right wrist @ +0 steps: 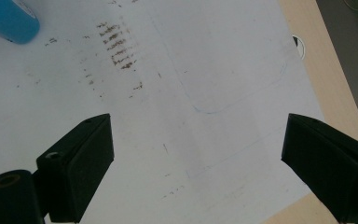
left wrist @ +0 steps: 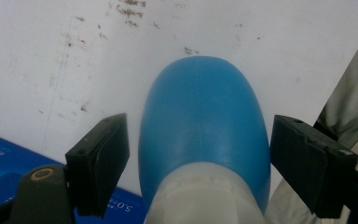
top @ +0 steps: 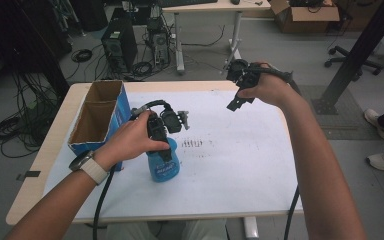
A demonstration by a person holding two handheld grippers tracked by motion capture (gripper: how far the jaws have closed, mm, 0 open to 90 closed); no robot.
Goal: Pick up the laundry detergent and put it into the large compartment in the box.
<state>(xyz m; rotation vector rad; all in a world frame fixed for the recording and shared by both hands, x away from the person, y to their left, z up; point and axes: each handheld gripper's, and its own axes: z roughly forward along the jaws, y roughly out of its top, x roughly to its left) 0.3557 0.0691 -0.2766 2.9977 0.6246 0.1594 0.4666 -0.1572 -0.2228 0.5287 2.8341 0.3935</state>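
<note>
The blue bottle [top: 163,162] stands on the white table [top: 230,165], a bit left of the middle of the high view, next to a blue cardboard box [top: 100,117]. The left gripper [left wrist: 198,158] sits over it, jaws on each side but not touching yet (small gaps show). This looks like the grabbing step. Next, squeeze until both pads press. The right gripper [right wrist: 196,163] hangs wide open, holding nothing.
</note>
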